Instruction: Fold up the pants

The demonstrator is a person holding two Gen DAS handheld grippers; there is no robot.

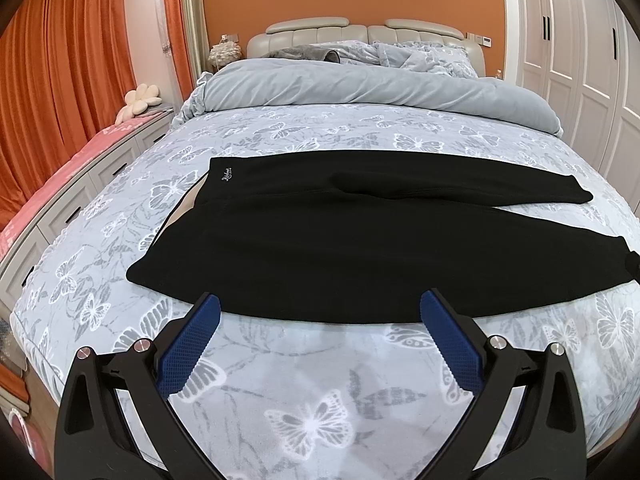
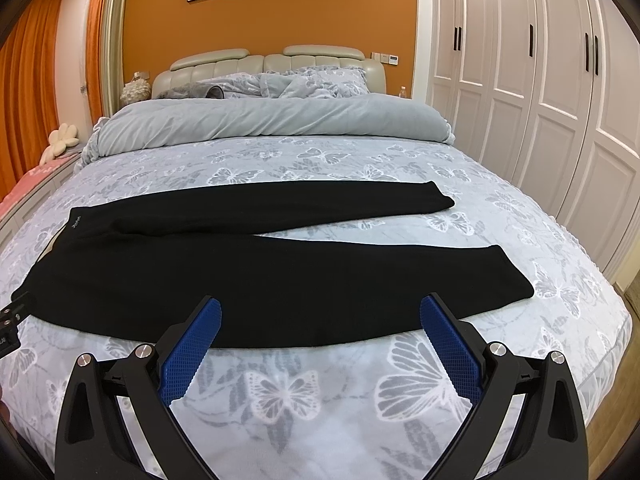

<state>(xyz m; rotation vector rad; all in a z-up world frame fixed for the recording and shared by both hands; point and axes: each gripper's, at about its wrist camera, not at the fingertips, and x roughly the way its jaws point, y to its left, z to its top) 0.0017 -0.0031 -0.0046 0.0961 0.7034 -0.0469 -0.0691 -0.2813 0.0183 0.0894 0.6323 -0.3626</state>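
Observation:
Black pants [image 1: 320, 240] lie flat across the bed, waistband to the left, both legs spread to the right. They also show in the right wrist view [image 2: 260, 280]. A small white logo [image 1: 227, 176] marks the waistband. My left gripper [image 1: 320, 306] is open and empty, hovering just short of the near leg's edge. My right gripper [image 2: 320, 308] is open and empty, also at the near leg's edge, further right. Part of the left gripper [image 2: 12, 320] shows at the left edge of the right wrist view.
The bed [image 1: 312, 400] has a grey butterfly-print cover. A rolled grey duvet [image 1: 360, 88] and pillows lie at the headboard end. White wardrobes [image 2: 540, 80] stand on the right; orange curtains [image 1: 64, 60] and a drawer bench [image 1: 80, 200] on the left.

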